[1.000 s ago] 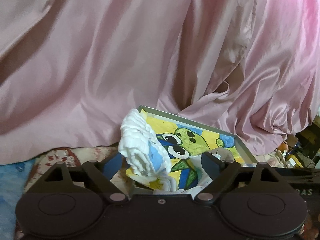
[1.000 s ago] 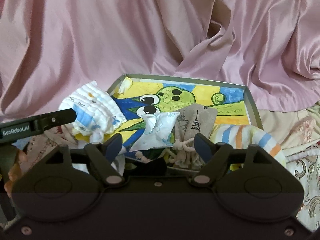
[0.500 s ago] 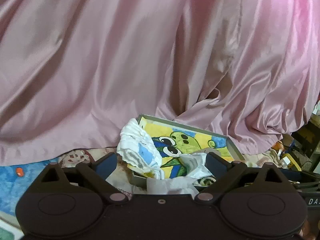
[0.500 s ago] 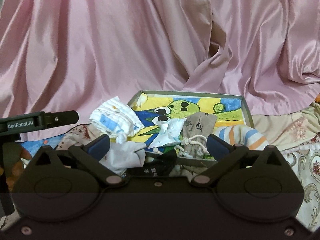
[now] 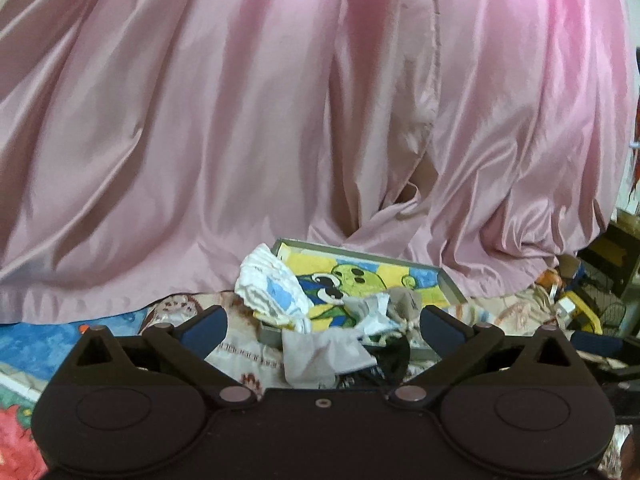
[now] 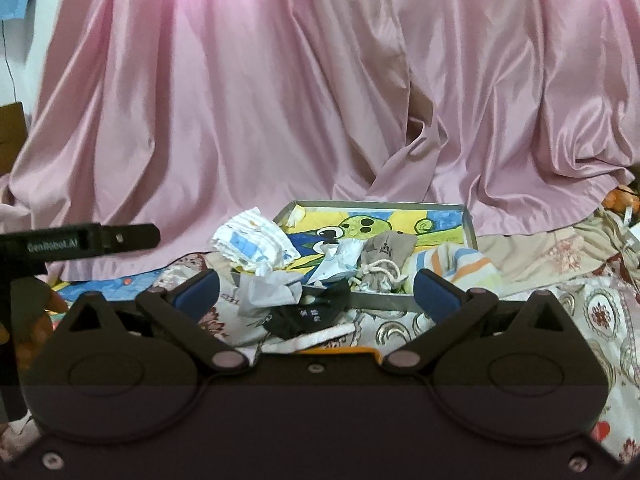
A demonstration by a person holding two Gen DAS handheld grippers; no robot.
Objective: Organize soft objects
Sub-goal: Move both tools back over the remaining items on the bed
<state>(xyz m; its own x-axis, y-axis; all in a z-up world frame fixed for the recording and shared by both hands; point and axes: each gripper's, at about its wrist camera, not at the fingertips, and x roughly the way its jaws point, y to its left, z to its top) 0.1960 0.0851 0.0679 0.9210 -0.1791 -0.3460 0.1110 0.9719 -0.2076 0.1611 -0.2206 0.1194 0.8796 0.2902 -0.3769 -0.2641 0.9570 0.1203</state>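
Note:
A shallow tray (image 6: 470,224) with a cartoon-painted floor lies on the patterned spread. A white and blue folded cloth (image 6: 252,244) hangs over its left corner. Inside it are a small white bag (image 6: 340,260), a grey drawstring pouch (image 6: 386,252) and a striped cloth (image 6: 456,262). A pale grey cloth (image 6: 272,290) and a black cloth (image 6: 308,314) lie at its front rim. My right gripper (image 6: 317,288) is open and empty, short of the tray. My left gripper (image 5: 322,322) has its jaws still opening, nothing between them; beyond it are the tray (image 5: 452,284) and the folded cloth (image 5: 272,288).
A pink satin curtain (image 6: 320,100) hangs right behind the tray. The floral bedspread (image 6: 560,264) stretches to the right. The left tool's black housing (image 6: 80,240) shows at the left of the right wrist view. Boxes and a yellow item (image 5: 580,308) crowd the left view's far right.
Both grippers have drawn back and up from the tray, which now looks smaller. Their jaws stand wider. The pale grey and black cloths at the tray's front have come into view.

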